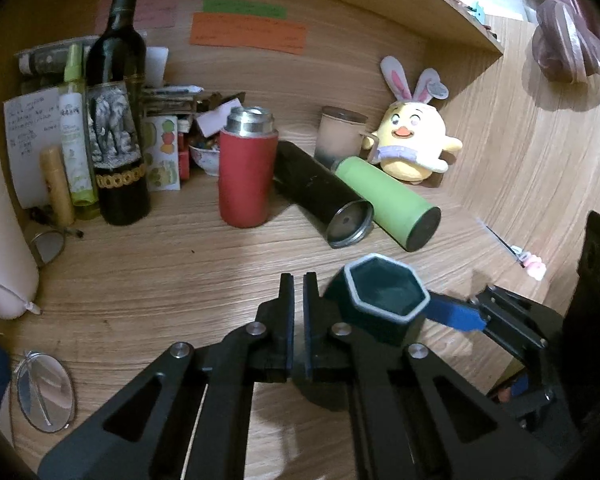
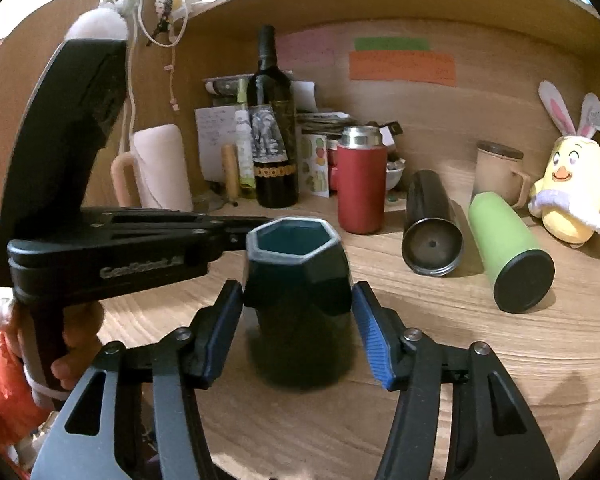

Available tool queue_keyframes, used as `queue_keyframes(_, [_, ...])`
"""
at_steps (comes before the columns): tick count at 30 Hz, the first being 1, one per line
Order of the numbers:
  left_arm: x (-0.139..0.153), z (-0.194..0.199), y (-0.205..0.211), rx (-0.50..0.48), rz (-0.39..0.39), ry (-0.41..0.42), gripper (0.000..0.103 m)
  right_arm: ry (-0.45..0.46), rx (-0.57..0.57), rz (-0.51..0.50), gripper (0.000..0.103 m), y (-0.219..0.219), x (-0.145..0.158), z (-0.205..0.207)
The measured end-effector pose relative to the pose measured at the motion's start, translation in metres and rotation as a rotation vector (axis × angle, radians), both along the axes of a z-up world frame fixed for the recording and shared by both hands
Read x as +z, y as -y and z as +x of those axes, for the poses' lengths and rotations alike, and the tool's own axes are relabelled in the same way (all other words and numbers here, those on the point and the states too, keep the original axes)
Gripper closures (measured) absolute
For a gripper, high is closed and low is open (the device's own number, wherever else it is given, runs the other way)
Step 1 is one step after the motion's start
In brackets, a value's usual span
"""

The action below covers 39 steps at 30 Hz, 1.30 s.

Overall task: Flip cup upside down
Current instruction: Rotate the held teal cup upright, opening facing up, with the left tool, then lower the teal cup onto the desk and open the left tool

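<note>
Right gripper (image 2: 298, 308): nearest the lens in the right wrist view; blue-padded fingers (image 2: 374, 334) spread wide, one at 9 o'clock and one at 3 o'clock of the cup, both very close to its walls; contact cannot be confirmed.
Cup (image 2: 298, 280): dark, hexagonal, pale rim; upright on the desk (image 2: 460, 360), mouth up, between the right fingers.
Left gripper (image 1: 298, 292): fingers nearly together with a narrow gap, nothing between them; sits at 9 o'clock of the cup (image 1: 384, 300), just beside its wall.
Hand (image 2: 76, 344): wrapped round the left gripper's handle, at 8 o'clock in the right wrist view.
Black flask (image 2: 432, 224): lying on its side beyond the cup, at 2 o'clock.
Green flask (image 2: 508, 248): lying just beside the black one, on its right.
Red flask (image 2: 360, 188): upright, at 12 o'clock of the cup.
Wine bottle (image 2: 272, 136): upright, farther back, at 11 o'clock.
Chick toy (image 2: 572, 192): far right, against the back wall.
</note>
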<state>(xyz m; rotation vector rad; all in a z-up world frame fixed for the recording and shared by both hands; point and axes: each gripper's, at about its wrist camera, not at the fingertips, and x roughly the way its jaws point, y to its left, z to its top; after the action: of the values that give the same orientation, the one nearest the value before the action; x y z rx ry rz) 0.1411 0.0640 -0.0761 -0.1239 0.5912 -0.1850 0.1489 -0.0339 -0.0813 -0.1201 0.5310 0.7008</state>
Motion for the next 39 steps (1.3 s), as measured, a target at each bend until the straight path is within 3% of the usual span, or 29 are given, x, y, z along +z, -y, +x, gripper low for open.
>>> queue_keyframes(20, [-0.006,-0.002,-0.007,0.059,0.033,-0.037,0.1,-0.031,-0.012,-0.011,0.051,-0.008,0.0,0.026])
queue_keyframes(25, [0.01,-0.023,-0.004,0.08,0.047,-0.001,0.092,-0.038,0.003,0.027,0.051,0.005,0.013,0.015])
queue_keyframes(29, [0.026,-0.045,0.007,0.096,0.072,0.056,0.069,0.006,-0.014,0.043,0.048,0.021,0.032,-0.001])
queue_keyframes(33, [0.042,-0.069,0.017,0.118,0.095,0.128,0.046,0.055,-0.053,0.08,0.026,0.044,0.052,-0.019])
queue_keyframes(37, [0.06,-0.095,0.03,0.128,0.113,0.198,0.034,0.11,-0.097,0.113,0.019,0.069,0.072,-0.038])
queue_keyframes(39, [0.065,-0.105,0.034,0.133,0.122,0.222,0.022,0.135,-0.117,0.121,0.015,0.077,0.081,-0.045])
